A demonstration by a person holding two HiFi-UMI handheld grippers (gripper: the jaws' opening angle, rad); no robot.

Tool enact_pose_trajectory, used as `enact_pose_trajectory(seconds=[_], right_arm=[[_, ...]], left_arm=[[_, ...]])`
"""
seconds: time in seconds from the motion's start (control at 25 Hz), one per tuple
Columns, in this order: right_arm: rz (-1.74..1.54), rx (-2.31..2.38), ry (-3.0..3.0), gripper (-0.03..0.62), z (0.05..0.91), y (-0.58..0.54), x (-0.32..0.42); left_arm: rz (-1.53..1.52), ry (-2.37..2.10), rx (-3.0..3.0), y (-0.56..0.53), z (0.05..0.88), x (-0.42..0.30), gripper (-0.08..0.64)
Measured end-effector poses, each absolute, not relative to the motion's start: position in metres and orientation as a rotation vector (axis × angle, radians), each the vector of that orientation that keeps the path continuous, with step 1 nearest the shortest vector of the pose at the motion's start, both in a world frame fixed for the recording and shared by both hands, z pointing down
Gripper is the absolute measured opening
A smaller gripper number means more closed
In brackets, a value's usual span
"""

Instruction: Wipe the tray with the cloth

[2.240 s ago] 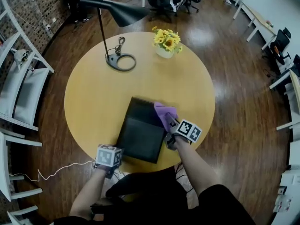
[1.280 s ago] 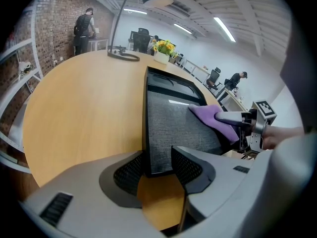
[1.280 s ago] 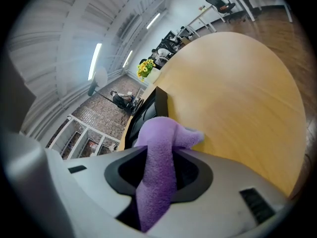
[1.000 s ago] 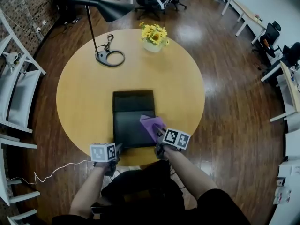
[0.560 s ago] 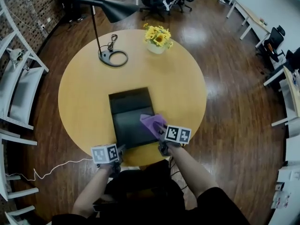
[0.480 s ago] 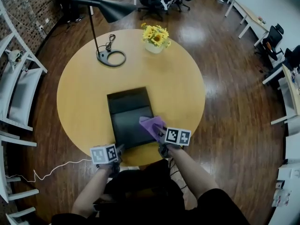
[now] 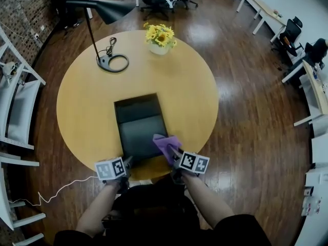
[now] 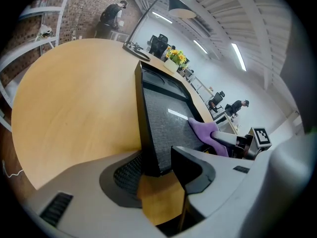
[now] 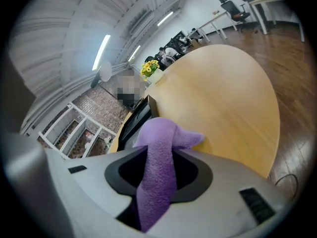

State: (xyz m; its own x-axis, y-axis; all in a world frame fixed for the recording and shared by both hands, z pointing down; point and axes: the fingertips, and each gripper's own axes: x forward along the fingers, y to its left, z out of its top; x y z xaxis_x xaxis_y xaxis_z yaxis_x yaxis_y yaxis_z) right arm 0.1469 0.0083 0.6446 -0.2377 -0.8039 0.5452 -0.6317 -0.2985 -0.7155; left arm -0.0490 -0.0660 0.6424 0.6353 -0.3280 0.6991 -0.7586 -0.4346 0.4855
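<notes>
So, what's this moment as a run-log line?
left gripper: clamped on black rectangular tray, near corner | right gripper: grips purple cloth | cloth: on tray's near right edge

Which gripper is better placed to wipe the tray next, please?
The right gripper: it holds the cloth, resting on the tray by its near right corner. The left gripper grips the near left corner, steadying it.
</notes>
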Motion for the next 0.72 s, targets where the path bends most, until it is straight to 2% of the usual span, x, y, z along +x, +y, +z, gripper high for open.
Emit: enact_pose_trajectory(seconds=[0.4,0.72], right_arm=[[-1.563,-1.931,1.637,0.126,0.648,0.014,0.156],[-1.568,-1.923,1.849,0.126,0.641,-0.028,0.163]], left_arm=[[0.674,-0.834,2.046,-0.053,0.639,-0.043,0.164],[0.587,-0.833,1.947,-0.039,0.636,-0.043,0.163]])
